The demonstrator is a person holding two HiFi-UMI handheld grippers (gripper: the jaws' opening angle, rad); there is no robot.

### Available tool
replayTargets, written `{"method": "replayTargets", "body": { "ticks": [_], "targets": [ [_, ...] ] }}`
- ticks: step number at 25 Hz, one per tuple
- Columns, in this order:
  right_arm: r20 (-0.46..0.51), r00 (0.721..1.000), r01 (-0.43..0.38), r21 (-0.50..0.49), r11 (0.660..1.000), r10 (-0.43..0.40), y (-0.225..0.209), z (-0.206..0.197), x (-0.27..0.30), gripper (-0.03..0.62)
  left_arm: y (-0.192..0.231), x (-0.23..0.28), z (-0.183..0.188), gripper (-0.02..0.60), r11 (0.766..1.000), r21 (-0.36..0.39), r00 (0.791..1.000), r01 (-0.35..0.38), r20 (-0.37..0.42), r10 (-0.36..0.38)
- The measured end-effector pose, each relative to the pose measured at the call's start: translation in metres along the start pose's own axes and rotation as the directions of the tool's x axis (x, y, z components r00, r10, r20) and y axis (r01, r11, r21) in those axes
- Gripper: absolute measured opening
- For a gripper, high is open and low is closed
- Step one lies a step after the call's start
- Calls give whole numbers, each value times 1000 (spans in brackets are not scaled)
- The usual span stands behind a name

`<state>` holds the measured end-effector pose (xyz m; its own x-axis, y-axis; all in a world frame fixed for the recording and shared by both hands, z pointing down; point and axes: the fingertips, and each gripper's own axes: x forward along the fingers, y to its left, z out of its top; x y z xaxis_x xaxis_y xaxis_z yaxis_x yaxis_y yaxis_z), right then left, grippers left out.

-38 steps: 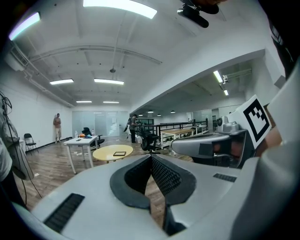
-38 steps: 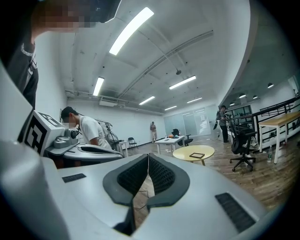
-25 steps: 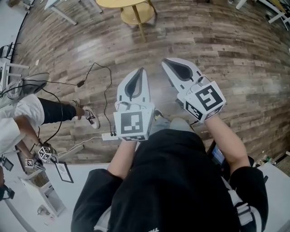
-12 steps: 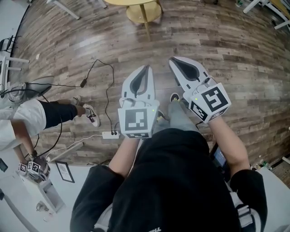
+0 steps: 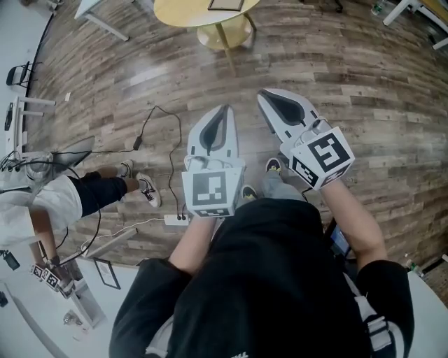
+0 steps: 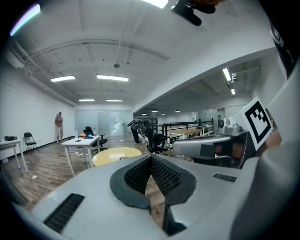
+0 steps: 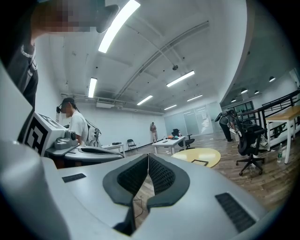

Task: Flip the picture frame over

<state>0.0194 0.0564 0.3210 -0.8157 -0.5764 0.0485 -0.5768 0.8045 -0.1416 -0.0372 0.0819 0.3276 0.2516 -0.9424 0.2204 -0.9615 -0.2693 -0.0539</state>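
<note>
Yellow round table (image 5: 183, 12) carries the picture frame (image 5: 225, 4) lying flat, well ahead of the left claw (image 5: 222, 110) and right claw (image 5: 262, 96), both pressed together and empty; better spread them before reaching the frame's edge.

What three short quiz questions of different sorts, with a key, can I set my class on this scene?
1. True or false: the left tongs are holding the picture frame.
2. Where does the picture frame lie? A: on the yellow round table. B: on the wooden floor. C: on a white desk.
3. Fill in the word: the jaws of the right tongs are ____, with nothing between them.

Key: 1 false; 2 A; 3 shut.
</note>
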Motion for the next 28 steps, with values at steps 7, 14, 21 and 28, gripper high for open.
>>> {"method": "replayTargets", "body": {
  "ticks": [7,14,21,28],
  "targets": [
    [9,1000,-12,22,1000,12,-61,5,-1,20,-25,49,7,23,1000,26,999,-15,-37,16],
    [18,1000,-12,47,999,11,-85,9,3,20,-27,75,17,23,999,41,999,-17,-44,18],
    [1,1000,30,47,998,-31,-105,7,29,20,-4,103,18,23,999,40,999,12,-37,-11],
    [-24,998,60,19,998,-60,-111,9,88,20,57,128,17,23,1000,13,1000,22,-19,-22]
  ]
}}
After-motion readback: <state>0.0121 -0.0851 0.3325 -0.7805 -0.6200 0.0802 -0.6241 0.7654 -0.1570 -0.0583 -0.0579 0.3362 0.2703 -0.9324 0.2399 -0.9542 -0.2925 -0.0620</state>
